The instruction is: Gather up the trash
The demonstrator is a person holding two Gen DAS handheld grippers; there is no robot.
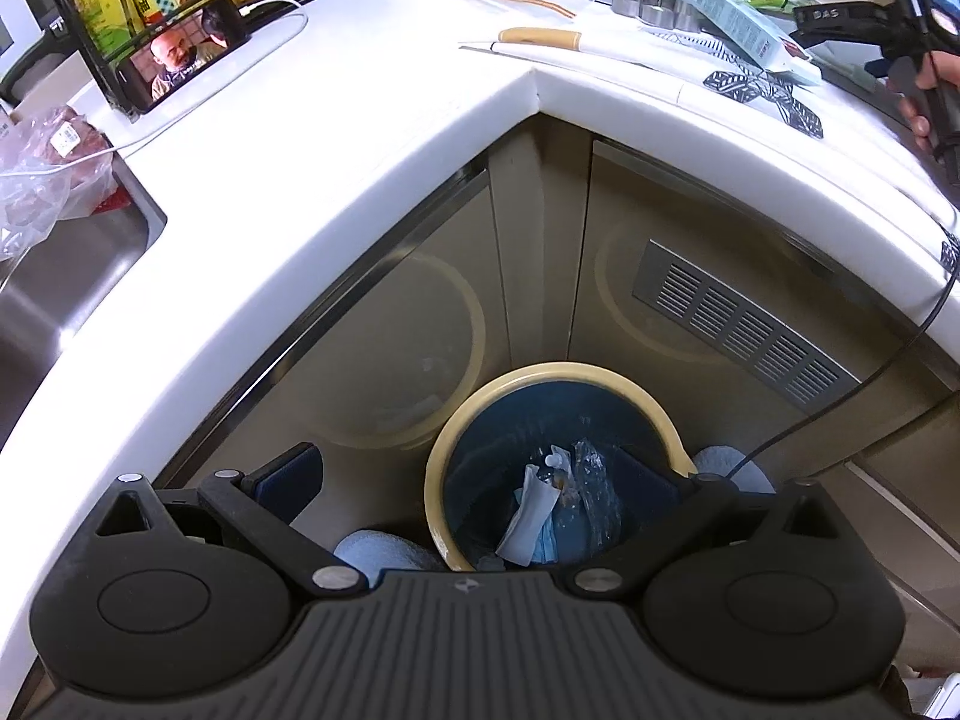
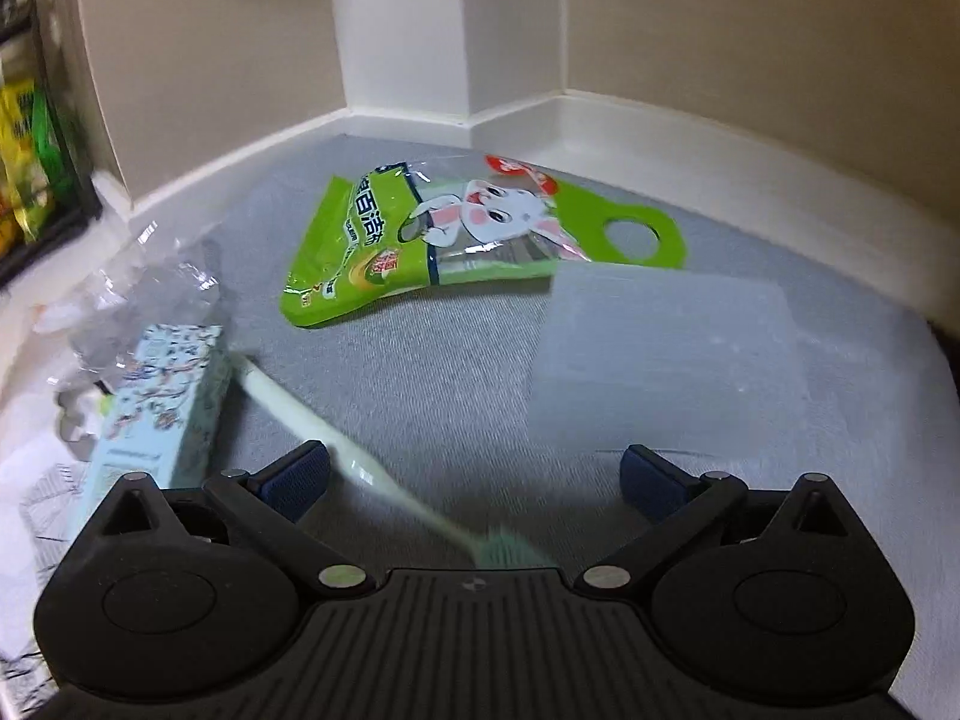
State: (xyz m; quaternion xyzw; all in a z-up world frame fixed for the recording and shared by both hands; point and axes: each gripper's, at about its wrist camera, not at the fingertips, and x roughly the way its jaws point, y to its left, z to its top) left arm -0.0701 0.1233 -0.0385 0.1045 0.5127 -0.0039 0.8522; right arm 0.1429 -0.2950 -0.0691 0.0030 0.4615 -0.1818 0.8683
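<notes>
My right claw [image 2: 474, 474], fingers apart and empty, hovered over the surface [image 2: 456, 372]. The green wrapper [image 2: 420, 240] lay at twelve o'clock, long axis nine-to-three. My left claw [image 1: 480, 480], also apart, hung above the bin [image 1: 552, 468].

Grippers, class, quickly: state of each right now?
Left gripper: open, empty, over the trash bin.
Right gripper: open, empty, above the toothbrush.
</notes>
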